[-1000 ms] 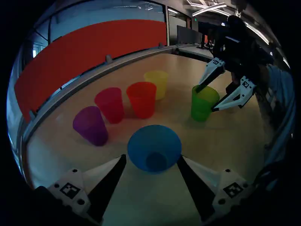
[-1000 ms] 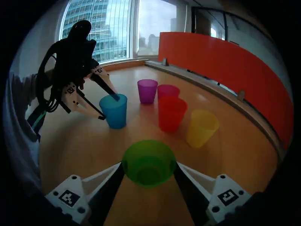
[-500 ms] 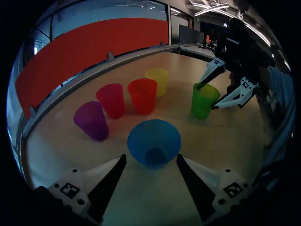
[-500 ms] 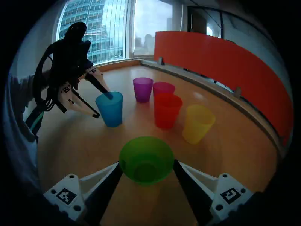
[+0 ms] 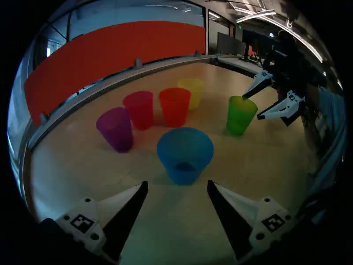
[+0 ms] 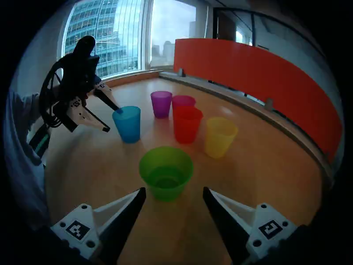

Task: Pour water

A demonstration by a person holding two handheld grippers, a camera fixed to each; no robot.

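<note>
Wood tabletop (image 5: 273, 168) carries six upright plastic cups. In the left gripper view, the blue cup (image 5: 185, 152) stands at frame centre, just above the tips of the left gripper (image 5: 176, 184); the jaws are spread and neither finger touches the cup. Behind it, a row runs from centre left to upper centre: purple cup (image 5: 116, 129), pink cup (image 5: 140, 109), red cup (image 5: 174, 106), yellow cup (image 5: 191, 92). The green cup (image 5: 240, 115) stands apart, right of centre. In the right gripper view, the green cup sits at lower centre, just above the tips of the right gripper (image 6: 173, 190), whose jaws are likewise spread and clear of the cup. At that view's upper left, the left gripper has one finger at the blue cup's rim and the other outside the wall; contact cannot be confirmed. Water content of either cup cannot be determined. A red panel (image 5: 110, 48) borders the tabletop's far edge; windows (image 6: 110, 39) occupy the upper left of the right gripper view.
</note>
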